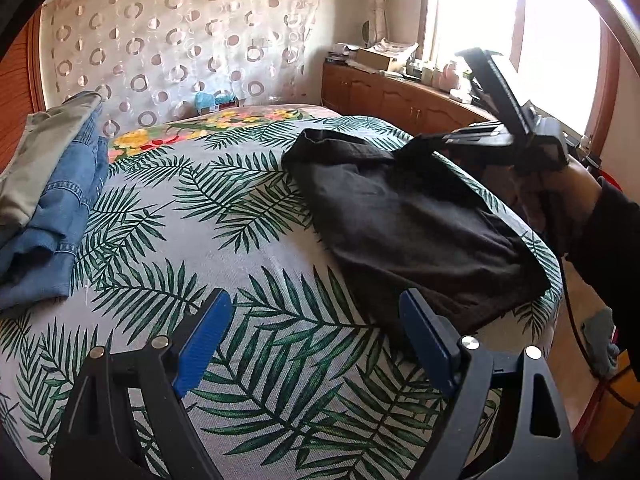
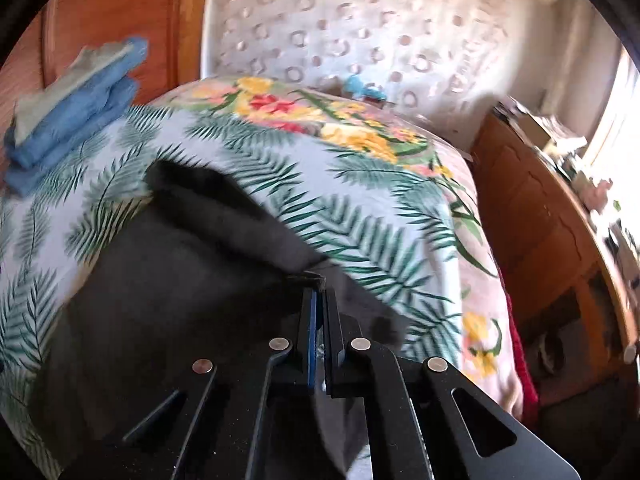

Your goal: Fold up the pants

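Left tongs (image 1: 316, 340), low centre frame, gape wide and hold nothing; black pants (image 1: 408, 216) lie just beyond, right of centre on the leaf-print bed (image 1: 240, 240). Right tongs (image 2: 319, 296) pinch the pants' edge. Folded jeans pile (image 1: 52, 200) far left.

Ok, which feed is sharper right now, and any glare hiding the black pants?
Left wrist view: sharp, window blown out, black pants readable. Right wrist view: motion-blurred, worst at the edges; the pants are a dark, detail-poor mass, right edge overexposed.
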`<action>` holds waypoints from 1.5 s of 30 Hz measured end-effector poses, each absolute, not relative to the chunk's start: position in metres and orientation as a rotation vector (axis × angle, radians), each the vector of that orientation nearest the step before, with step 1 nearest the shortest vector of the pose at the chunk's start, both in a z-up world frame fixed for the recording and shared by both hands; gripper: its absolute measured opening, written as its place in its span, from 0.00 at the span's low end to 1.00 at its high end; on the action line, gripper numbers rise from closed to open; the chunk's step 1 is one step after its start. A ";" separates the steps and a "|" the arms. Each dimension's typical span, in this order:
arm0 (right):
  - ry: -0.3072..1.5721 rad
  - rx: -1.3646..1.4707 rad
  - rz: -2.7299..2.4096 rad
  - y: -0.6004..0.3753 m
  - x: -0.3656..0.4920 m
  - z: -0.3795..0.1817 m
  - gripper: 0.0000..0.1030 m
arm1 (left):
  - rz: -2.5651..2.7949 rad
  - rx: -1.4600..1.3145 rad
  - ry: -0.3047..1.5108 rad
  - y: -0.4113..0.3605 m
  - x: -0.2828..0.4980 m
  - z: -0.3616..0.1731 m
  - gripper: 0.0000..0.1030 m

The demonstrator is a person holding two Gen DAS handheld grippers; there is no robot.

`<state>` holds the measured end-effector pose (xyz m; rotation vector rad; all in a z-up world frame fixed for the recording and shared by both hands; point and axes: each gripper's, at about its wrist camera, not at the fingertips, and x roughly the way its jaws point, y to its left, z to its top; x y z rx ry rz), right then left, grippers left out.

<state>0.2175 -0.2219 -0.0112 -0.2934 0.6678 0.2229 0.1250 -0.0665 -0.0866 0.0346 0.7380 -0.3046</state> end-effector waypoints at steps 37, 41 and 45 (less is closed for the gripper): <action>0.686 -0.319 0.654 -0.142 0.266 -0.025 0.42 | -0.257 -0.027 0.705 -0.015 0.162 -0.069 0.84; 0.723 -0.391 0.634 -0.129 0.278 -0.035 0.42 | -0.256 -0.031 0.716 -0.013 0.164 -0.073 0.84; 0.759 -0.413 0.643 -0.121 0.292 -0.034 0.02 | -0.256 -0.036 0.724 -0.011 0.163 -0.075 0.84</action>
